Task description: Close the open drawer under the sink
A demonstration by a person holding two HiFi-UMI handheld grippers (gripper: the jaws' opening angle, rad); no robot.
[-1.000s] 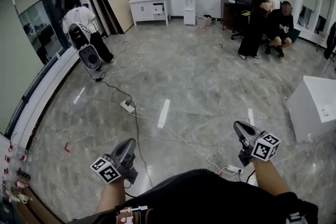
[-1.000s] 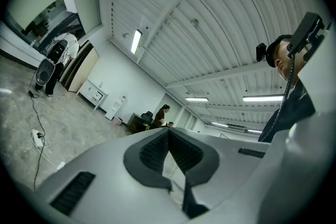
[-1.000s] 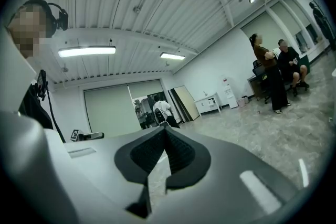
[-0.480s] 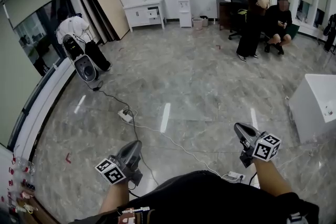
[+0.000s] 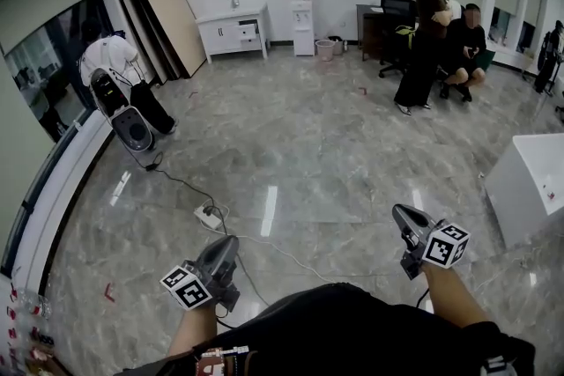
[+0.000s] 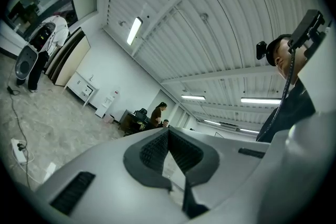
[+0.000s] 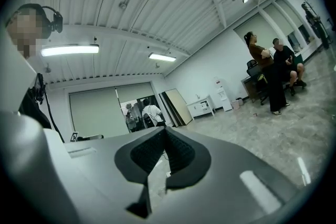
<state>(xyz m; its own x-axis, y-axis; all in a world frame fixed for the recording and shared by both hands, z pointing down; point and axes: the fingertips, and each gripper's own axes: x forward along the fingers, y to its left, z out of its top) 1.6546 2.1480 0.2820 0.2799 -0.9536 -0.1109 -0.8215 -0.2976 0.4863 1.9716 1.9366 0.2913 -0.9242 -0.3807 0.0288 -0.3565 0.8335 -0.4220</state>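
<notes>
The left gripper (image 5: 229, 244) and right gripper (image 5: 399, 213) are both clenched on nothing, well apart from the open drawer (image 5: 249, 37) in the sink cabinet (image 5: 220, 29) at the far wall, which probably slides lightly if pushed flat on its stiff front

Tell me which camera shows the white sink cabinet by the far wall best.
The head view: the sink cabinet stands whole and unobstructed, faucet on top. The left gripper view shows it small and tilted; the right gripper view, tiny and distant.
</notes>
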